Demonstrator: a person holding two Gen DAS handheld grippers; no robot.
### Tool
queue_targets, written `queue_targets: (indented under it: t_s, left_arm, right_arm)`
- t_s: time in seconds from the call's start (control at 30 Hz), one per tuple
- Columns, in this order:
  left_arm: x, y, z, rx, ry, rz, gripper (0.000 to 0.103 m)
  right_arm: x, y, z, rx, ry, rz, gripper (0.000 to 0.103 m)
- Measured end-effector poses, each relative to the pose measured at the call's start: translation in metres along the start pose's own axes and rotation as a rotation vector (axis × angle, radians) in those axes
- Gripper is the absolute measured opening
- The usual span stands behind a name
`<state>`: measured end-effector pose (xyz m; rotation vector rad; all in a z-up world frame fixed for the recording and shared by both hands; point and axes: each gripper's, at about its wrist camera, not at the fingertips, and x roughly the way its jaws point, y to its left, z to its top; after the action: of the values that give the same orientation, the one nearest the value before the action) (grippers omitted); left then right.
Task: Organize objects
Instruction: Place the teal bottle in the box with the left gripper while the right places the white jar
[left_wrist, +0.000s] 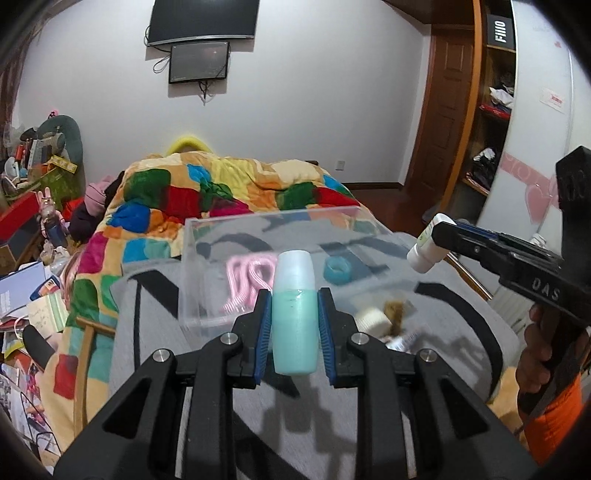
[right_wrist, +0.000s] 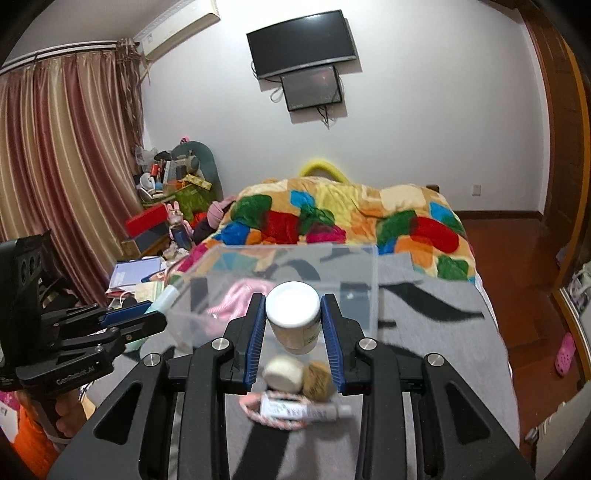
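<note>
Two hand-held grippers are up over a bed, and each one holds a bottle. The left hand-held gripper (left_wrist: 295, 317) is clamped on a teal bottle (left_wrist: 294, 332) with a pale frosted cap; the bottle stands upright between the blue pads (left_wrist: 263, 332). The right hand-held gripper (right_wrist: 293, 328) is clamped on a white-capped bottle (right_wrist: 293, 314), which is squeezed between its blue pads (right_wrist: 332, 339) with the cap pointing toward the camera. Both bottles are in the air, close to a clear plastic box (right_wrist: 365, 288) that sits on a gray blanket (right_wrist: 443, 350) with black marks. Inside the box lie a pink coiled cord (left_wrist: 245, 280) and a small blue ring (left_wrist: 337, 270). Just beside the box, on the blanket, lie a cream round thing (right_wrist: 283, 373), a brown round thing (right_wrist: 318, 380), a small white tube (right_wrist: 303, 410) and a pink and white braided loop (right_wrist: 258, 413). The tube lies across the loop. Behind the box, a colorful patchwork quilt (right_wrist: 351, 218) covers the rest of the bed.
</note>
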<state>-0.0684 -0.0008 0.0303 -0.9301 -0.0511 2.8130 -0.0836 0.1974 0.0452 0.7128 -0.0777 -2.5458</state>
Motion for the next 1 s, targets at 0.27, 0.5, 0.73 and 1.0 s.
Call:
queue_targets:
  t_s: [0.27, 0.5, 0.73, 1.0]
  left_arm:
    - [0.054, 0.021, 0.019, -0.038, 0.072, 0.034, 0.024]
    - [0.09, 0.024, 0.021, -0.075, 0.146, 0.004, 0.024]
    - [0.102, 0.023, 0.015, -0.083, 0.194, -0.002, 0.024]
    - [0.088, 0.018, 0.015, -0.071, 0.191, -0.008, 0.032]
  right_arm:
    - [0.054, 0.011, 0.006, -0.005, 0.075, 0.02, 0.028]
    - [0.085, 0.009, -0.005, -0.014, 0.155, 0.014, 0.028]
    - [0.092, 0.004, -0.01, -0.019, 0.191, 0.007, 0.028]
    - [0.084, 0.001, -0.012, -0.035, 0.209, -0.014, 0.034]
